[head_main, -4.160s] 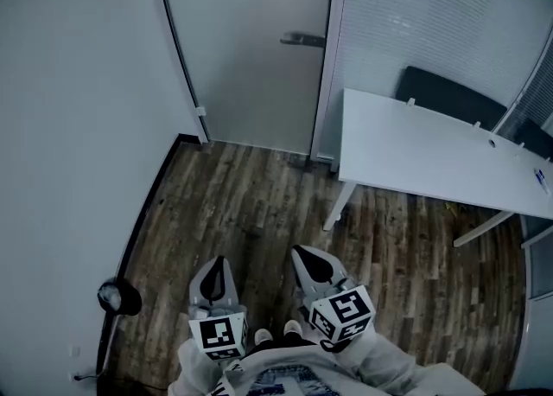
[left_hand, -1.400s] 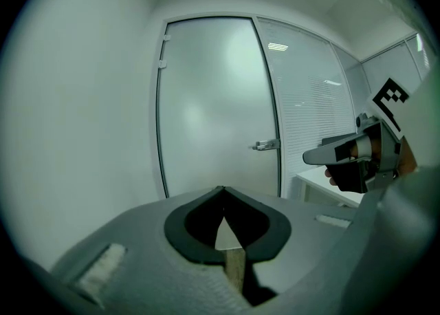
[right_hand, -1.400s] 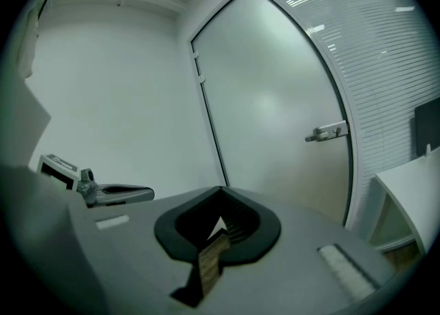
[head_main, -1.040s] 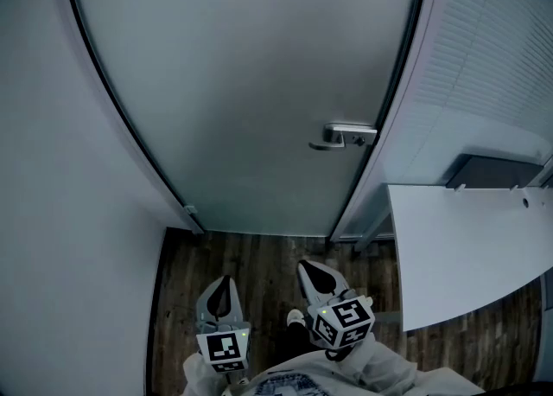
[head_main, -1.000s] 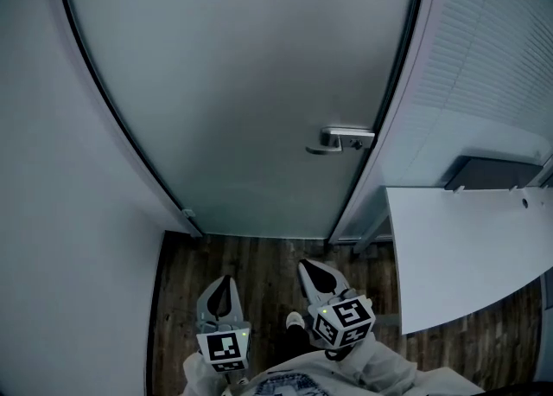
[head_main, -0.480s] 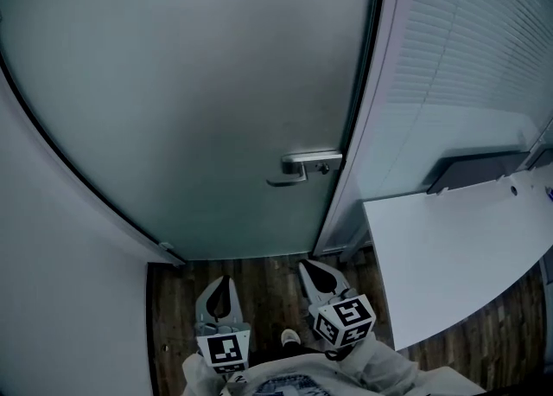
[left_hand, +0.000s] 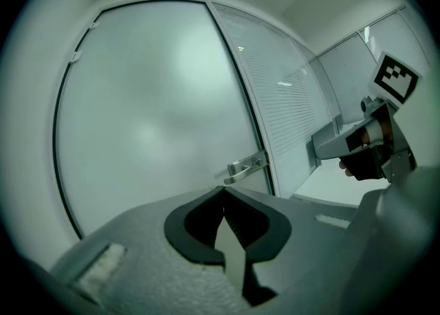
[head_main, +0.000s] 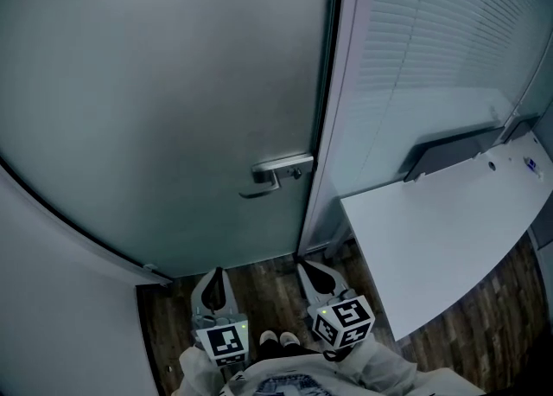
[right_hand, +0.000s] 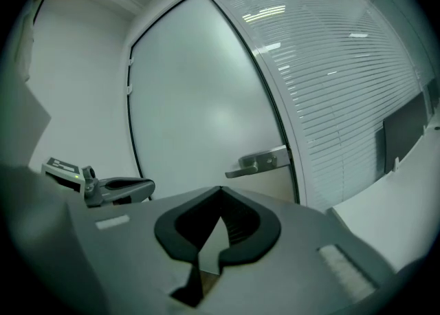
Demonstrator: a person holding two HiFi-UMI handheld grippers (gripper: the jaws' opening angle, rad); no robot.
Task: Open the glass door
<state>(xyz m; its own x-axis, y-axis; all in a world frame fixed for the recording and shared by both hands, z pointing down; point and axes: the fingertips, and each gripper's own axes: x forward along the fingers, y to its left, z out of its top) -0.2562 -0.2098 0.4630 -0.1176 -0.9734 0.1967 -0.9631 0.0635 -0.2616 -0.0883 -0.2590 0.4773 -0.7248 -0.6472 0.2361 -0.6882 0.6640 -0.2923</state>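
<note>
Jaws of my left gripper (head_main: 217, 275) are clenched together on nothing; my right gripper (head_main: 308, 266) is clenched likewise, empty. Both sit below the door handle (head_main: 278, 171), well apart from it. The glass door (head_main: 155, 109) extending left of that handle is closed.

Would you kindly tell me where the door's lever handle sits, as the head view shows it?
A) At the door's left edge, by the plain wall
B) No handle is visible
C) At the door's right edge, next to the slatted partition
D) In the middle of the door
C: in the head view the lever handle is mounted at the right edge of the glass door, close beside the frame and the slatted partition.
</note>
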